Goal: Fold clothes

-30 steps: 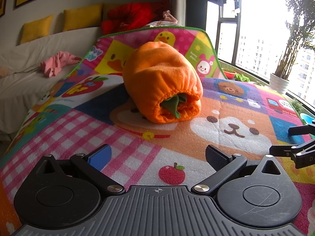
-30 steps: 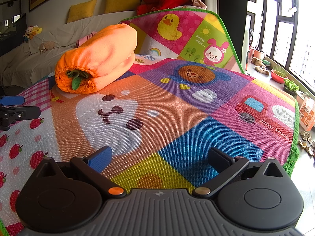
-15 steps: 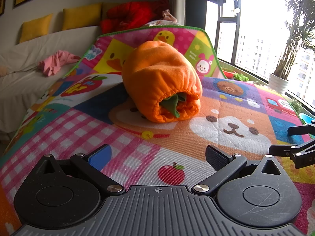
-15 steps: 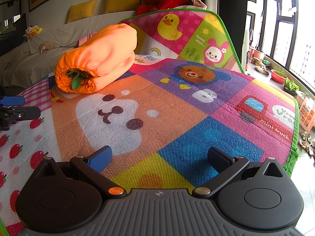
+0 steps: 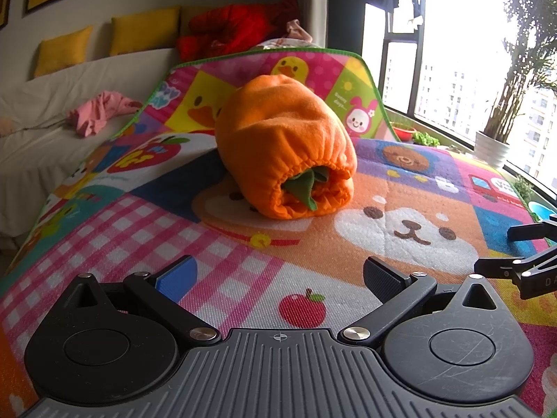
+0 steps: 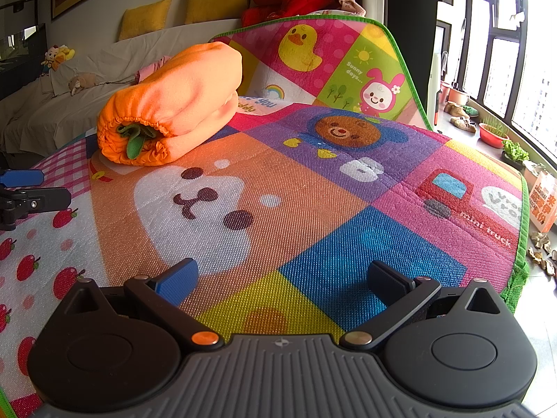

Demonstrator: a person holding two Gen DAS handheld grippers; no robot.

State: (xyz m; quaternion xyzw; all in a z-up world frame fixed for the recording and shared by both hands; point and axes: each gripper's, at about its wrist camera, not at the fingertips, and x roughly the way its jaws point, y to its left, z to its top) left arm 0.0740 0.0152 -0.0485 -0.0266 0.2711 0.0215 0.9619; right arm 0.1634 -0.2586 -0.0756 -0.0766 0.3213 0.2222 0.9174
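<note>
An orange fleece garment [image 5: 282, 146] lies rolled into a bundle on the colourful play mat [image 5: 417, 209], with green fabric showing in its elastic opening. It also shows in the right wrist view [image 6: 174, 108] at the upper left. My left gripper [image 5: 278, 275] is open and empty, low over the mat, well short of the bundle. My right gripper [image 6: 282, 277] is open and empty over the mat's blue and yellow squares, to the right of the bundle. Each gripper's fingers show at the edge of the other's view.
A white-covered sofa [image 5: 41, 132] with yellow cushions [image 5: 142, 35], a pink garment [image 5: 101, 111] and red clothes [image 5: 229, 31] stands behind the mat. Windows and potted plants [image 6: 494, 132] line the right side. The mat's far end curls upward [image 6: 330, 52].
The left gripper's view has shifted very slightly; the bundle sits a touch further left in it. The right gripper has not moved.
</note>
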